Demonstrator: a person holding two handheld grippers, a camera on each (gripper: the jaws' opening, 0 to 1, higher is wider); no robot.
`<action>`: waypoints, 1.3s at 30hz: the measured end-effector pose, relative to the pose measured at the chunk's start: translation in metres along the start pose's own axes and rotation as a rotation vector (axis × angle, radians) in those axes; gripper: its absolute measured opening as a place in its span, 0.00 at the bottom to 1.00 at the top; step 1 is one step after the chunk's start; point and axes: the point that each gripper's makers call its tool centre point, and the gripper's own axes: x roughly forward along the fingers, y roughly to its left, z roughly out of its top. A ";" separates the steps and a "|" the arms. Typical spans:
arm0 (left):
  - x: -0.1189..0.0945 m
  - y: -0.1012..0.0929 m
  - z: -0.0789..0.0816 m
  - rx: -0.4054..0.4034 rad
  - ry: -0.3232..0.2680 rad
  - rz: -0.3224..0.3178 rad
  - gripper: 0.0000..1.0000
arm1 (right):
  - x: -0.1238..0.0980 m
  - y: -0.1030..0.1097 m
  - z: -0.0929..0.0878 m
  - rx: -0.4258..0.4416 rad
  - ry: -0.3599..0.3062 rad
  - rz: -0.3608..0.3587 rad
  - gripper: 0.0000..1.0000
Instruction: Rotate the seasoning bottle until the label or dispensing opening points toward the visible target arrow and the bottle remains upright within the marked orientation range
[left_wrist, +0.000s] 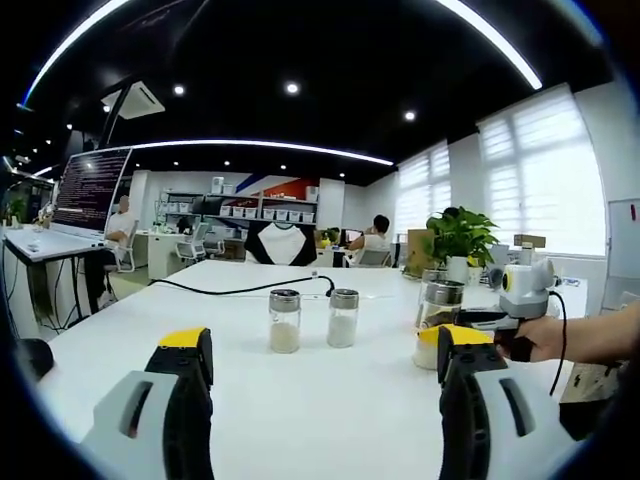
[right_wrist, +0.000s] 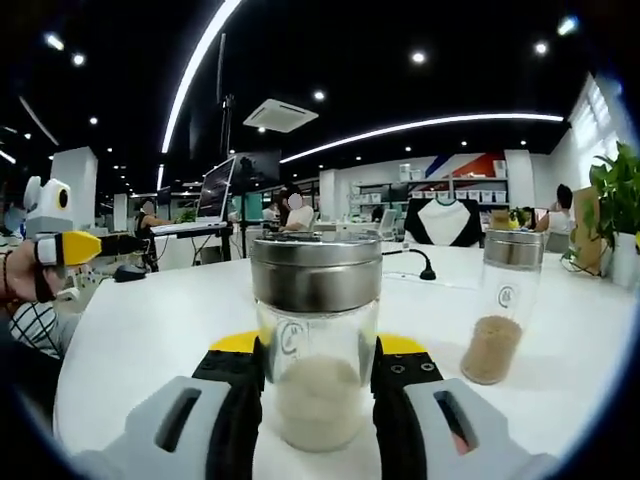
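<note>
— Two jaws of the right gripper (right_wrist: 318, 385) press either side of the seasoning bottle (right_wrist: 316, 345), standing upright on the white table (right_wrist: 150, 320).
— Step?
— Grasp made, I judge; next a slow upright twist. No arrow is visible.
— Left gripper (left_wrist: 325, 385)?
— Wide apart, holding nothing; two shakers (left_wrist: 285, 321) stand beyond.

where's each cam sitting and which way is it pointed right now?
Left gripper view: rides the left gripper, facing across the white table at two shakers toward the office; its open jaws rise at the bottom, and a hand holds the right gripper at a jar.
Right gripper view: rides the right gripper, close on a seasoning bottle between its jaws; a hand holds the left gripper at left.
Shared: table, bottles, each other's gripper.
</note>
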 end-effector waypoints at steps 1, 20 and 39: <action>0.000 0.000 0.000 0.000 0.001 0.000 0.98 | 0.000 0.000 0.000 -0.001 0.000 0.005 0.40; 0.002 -0.008 0.010 0.026 -0.024 -0.043 0.97 | -0.004 0.008 -0.001 0.009 -0.003 0.176 0.41; 0.004 -0.007 -0.001 -0.031 -0.005 -0.036 0.99 | -0.017 0.003 -0.008 -0.028 0.039 0.037 0.57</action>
